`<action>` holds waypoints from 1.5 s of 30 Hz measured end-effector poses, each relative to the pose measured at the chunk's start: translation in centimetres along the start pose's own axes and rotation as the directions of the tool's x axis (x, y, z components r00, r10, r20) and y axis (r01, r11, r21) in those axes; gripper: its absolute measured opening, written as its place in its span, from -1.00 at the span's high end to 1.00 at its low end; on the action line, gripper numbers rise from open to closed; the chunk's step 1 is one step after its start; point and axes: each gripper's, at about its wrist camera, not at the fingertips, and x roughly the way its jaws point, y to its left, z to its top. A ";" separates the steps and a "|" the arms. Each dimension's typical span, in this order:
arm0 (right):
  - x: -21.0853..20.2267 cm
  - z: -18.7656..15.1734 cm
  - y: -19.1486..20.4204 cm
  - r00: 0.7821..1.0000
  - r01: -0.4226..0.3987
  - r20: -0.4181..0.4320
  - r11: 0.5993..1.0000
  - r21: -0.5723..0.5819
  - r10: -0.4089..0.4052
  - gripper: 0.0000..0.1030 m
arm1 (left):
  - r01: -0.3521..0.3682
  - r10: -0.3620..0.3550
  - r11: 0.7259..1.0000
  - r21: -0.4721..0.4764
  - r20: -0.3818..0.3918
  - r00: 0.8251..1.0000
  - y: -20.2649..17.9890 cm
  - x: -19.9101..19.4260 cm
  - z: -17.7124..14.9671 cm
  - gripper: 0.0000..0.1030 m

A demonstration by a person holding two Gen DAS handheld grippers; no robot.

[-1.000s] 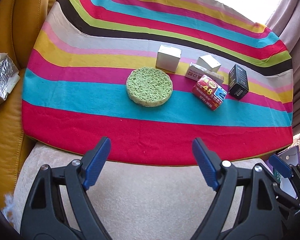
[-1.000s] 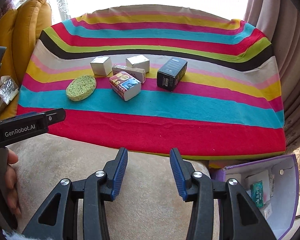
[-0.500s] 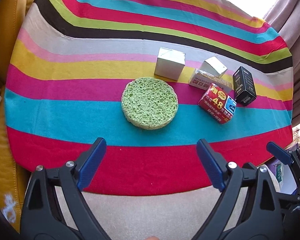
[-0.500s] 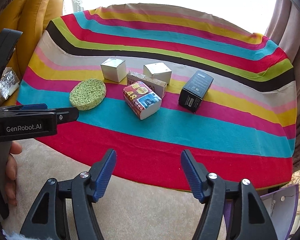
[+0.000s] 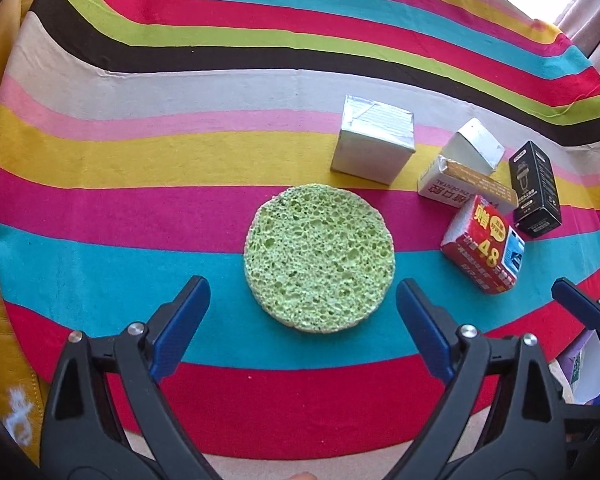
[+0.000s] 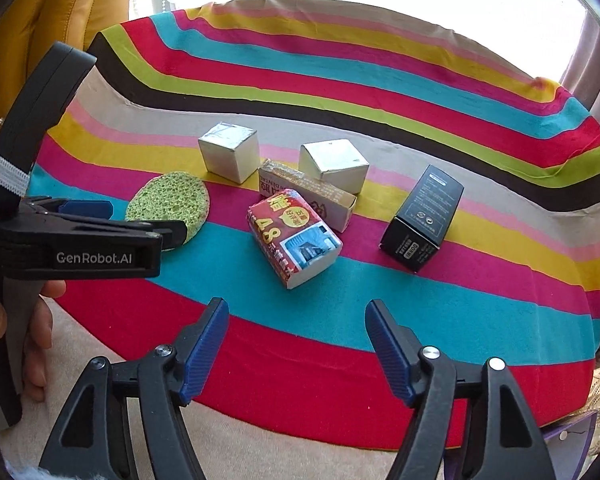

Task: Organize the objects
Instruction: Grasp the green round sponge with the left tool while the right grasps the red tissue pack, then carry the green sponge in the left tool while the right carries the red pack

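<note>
Left tool (image 5: 302,312) wide open, empty, jaws just opened, straddling near rim of sponge (image 5: 319,263) mid-worktop. Right tool (image 6: 296,340) open, jaws just widened, empty, short of tissue pack (image 6: 294,236). Best: lower squarely, pinch sponge across middle. Count: one sponge, five boxes or packs.

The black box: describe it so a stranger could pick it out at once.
On the striped cloth, a cluster of small packages sits behind the red and blue bands. The black box lies at the right end of that cluster, apart from the red tissue pack. It is the only dark item: long, matte black, with small white print, while its neighbours are silver, white or red.
</note>
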 end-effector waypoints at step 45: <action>2.6 1.8 2.0 1.000 -0.023 -0.002 0.999 -0.024 0.023 0.12 | 0.040 -0.028 0.997 -0.066 0.177 0.984 0.9 -2.6 -3.0 -0.55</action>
